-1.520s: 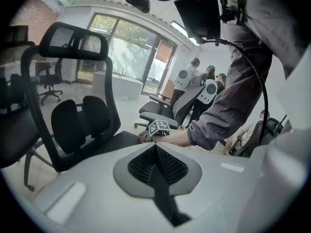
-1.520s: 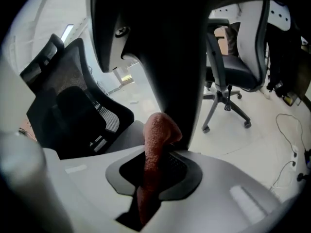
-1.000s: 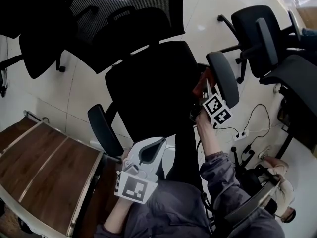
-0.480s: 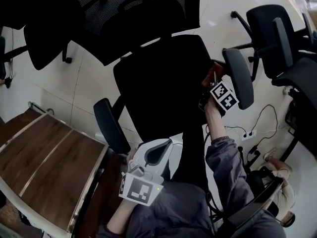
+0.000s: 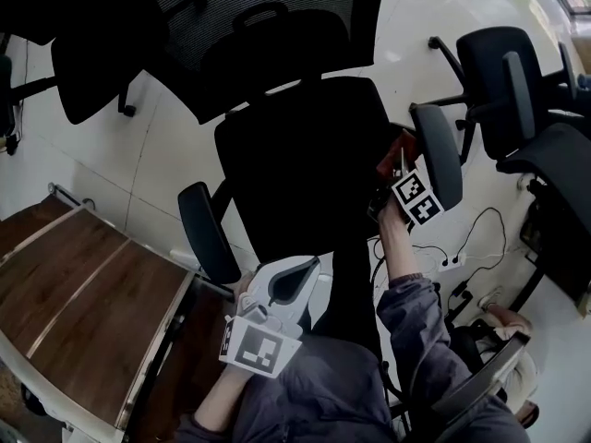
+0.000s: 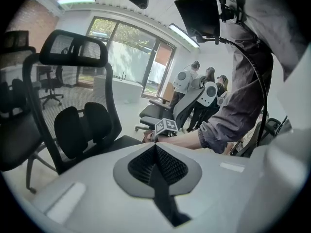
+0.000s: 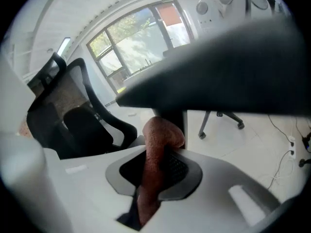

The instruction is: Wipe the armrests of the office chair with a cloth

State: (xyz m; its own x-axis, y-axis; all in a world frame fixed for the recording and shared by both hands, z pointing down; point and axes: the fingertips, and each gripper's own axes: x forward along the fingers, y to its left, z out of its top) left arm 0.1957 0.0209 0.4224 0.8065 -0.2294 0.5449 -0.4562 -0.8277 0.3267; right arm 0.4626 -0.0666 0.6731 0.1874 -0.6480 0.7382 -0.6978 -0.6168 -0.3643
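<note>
and the right gripper (image 5: 397,155) is coming back! half a second ago it had pushed up alongside the middle of the right armrest (image 5: 437,150). now it has slid down again toward the near end of the pad, about where it sat a second ago (the cloth (image 5: 394,144) travels with it, pinched in the jaws). the head view has swung as well: the office chair (image 5: 295,164) drifted rightward in the picture, then dropped a touch lower.
</note>
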